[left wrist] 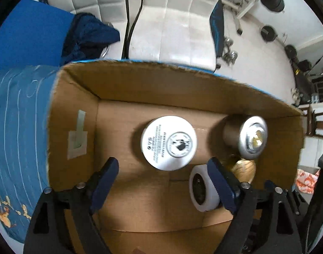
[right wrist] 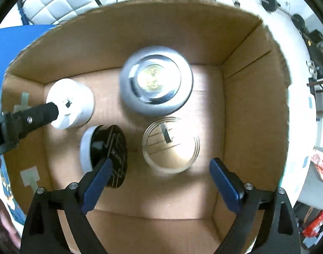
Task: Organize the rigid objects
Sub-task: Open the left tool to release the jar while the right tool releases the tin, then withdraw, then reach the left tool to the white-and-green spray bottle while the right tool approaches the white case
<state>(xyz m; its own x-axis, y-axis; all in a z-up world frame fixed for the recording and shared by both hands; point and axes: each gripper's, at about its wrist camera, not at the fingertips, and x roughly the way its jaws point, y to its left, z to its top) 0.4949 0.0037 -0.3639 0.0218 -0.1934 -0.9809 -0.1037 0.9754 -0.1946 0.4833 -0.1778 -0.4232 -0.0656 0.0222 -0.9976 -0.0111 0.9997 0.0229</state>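
Observation:
An open cardboard box (left wrist: 74, 114) (right wrist: 246, 97) holds several round containers. In the left wrist view a white jar with a printed lid (left wrist: 168, 142) stands mid-box, a silver-lidded jar (left wrist: 251, 136) at the right, a gold lid (left wrist: 244, 169) below it, and a small white jar with a dark top (left wrist: 200, 188) lies on its side against my left gripper's right finger. My left gripper (left wrist: 163, 171) is open above the box floor. In the right wrist view my right gripper (right wrist: 161, 167) is open over a clear glass jar (right wrist: 171, 145), beside the silver-lidded jar (right wrist: 156, 83), the white jar (right wrist: 71, 103) and the dark-topped jar (right wrist: 104, 150).
The box sits on a blue patterned cover (left wrist: 17, 127). A white quilted chair (left wrist: 174, 21) and dark blue cloth (left wrist: 87, 33) lie behind it. Weights and gym gear (left wrist: 269, 33) stand on the floor at the right. The left gripper's arm (right wrist: 23, 118) reaches in from the left.

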